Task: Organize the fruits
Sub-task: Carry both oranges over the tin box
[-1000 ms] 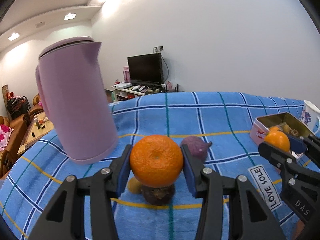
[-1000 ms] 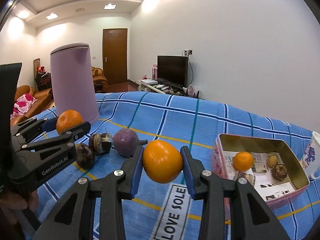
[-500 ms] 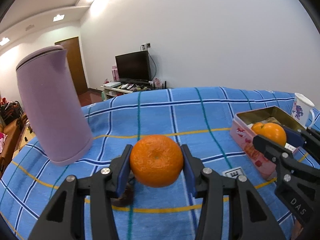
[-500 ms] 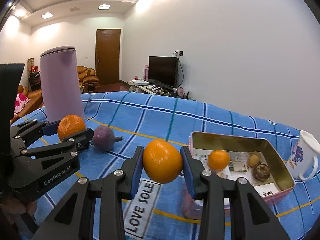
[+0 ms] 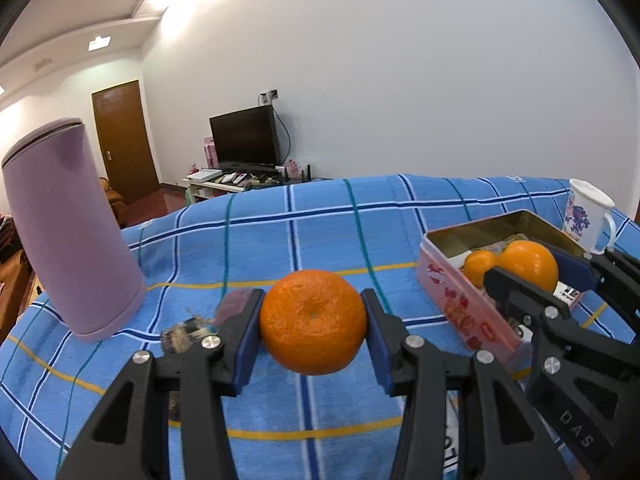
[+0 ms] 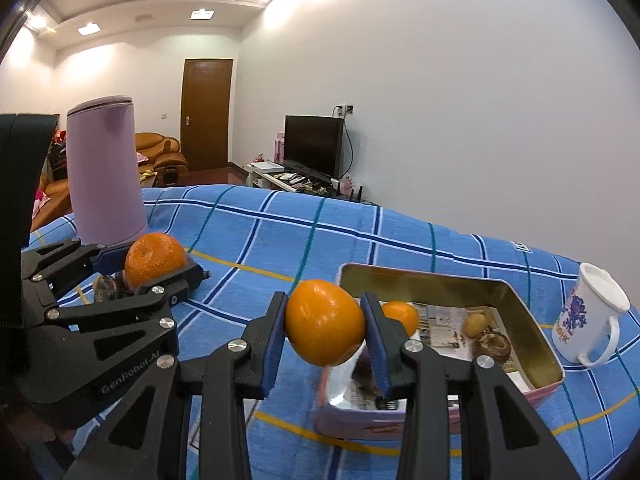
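Note:
My left gripper point(image 5: 314, 334) is shut on a rough-skinned orange point(image 5: 313, 321), held above the blue checked cloth left of the pink tin point(image 5: 460, 304). It also shows in the right wrist view point(image 6: 154, 276). My right gripper point(image 6: 324, 332) is shut on a smooth orange point(image 6: 323, 327), held over the near left corner of the tin point(image 6: 532, 340). In the tin lie a small orange point(image 6: 400, 316), a small yellow fruit point(image 6: 475, 324) and a brown one point(image 6: 491, 344). A purple fruit point(image 5: 234, 305) and a dark fruit point(image 5: 186, 334) lie on the cloth behind my left fingers.
A tall lilac kettle point(image 5: 68, 232) stands at the left on the cloth. A white mug with a purple print point(image 6: 588, 316) stands right of the tin. A "LOVE SOLE" label lies partly hidden under the grippers. A TV and a sofa are beyond the table.
Both grippers have moved right with their oranges. The right one has come from beside the tin to over its near left corner. The kettle and the loose fruits have slid left in view.

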